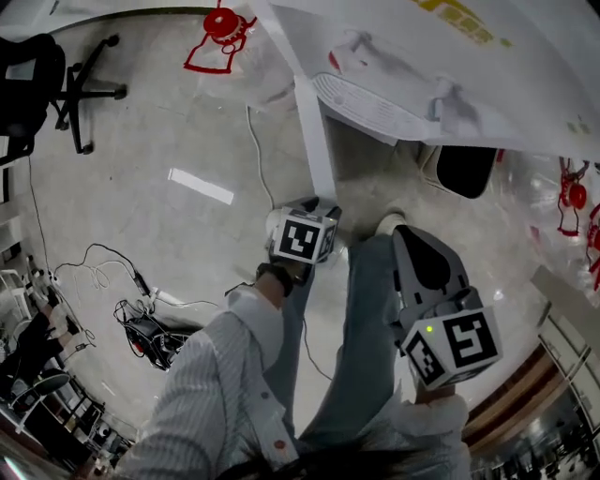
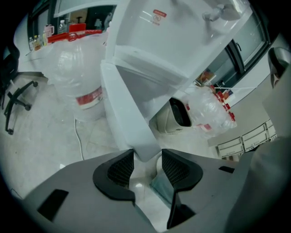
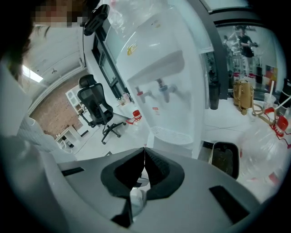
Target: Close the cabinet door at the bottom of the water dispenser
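Note:
The white water dispenser (image 1: 394,56) (image 3: 168,91) stands ahead of me. Its bottom cabinet door (image 1: 314,131) (image 2: 125,113) is swung out, and I see it edge-on as a white slab. My left gripper (image 1: 314,208) (image 2: 148,152) is open at the door's lower free corner, which sits between the two black pads (image 2: 119,169); I cannot tell whether they touch it. My right gripper (image 1: 405,234) (image 3: 144,150) is shut with nothing in it. It hangs to the right, over my leg, away from the door.
A black bin (image 1: 466,169) (image 2: 179,111) lies beside the dispenser. Wrapped water jugs (image 2: 77,68) (image 1: 225,28) stand to the left of it. An office chair (image 1: 56,84) and loose cables (image 1: 141,319) are on the floor at left. My legs (image 1: 366,328) are directly below.

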Motion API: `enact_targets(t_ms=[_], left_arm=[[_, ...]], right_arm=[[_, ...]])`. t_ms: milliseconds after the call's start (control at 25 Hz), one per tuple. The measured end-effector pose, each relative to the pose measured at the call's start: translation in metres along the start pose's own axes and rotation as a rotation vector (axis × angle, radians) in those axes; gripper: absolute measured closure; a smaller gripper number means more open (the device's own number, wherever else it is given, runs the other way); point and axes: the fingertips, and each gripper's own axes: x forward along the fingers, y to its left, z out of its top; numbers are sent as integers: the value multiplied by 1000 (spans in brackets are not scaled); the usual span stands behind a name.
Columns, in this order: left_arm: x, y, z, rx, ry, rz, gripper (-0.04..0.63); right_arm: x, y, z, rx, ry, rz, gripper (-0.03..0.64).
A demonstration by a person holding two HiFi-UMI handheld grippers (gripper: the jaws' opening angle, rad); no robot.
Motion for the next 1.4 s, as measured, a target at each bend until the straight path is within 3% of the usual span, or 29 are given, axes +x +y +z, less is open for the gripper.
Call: enact_targets(t_ms=[360, 600, 1080, 1400], left_arm=[[20, -38, 15, 176, 72, -25, 408], [40, -65, 31, 247, 83, -33, 408], [74, -101, 79, 292, 70, 12, 409], [98, -119, 116, 254, 38, 44, 408]], right_arm=[[-37, -34, -20, 140, -103, -124, 603], [-51, -54, -31, 192, -128, -157, 603], [-67, -111, -40, 207, -102, -149, 603], [-70, -143, -37, 196, -78, -126, 603]])
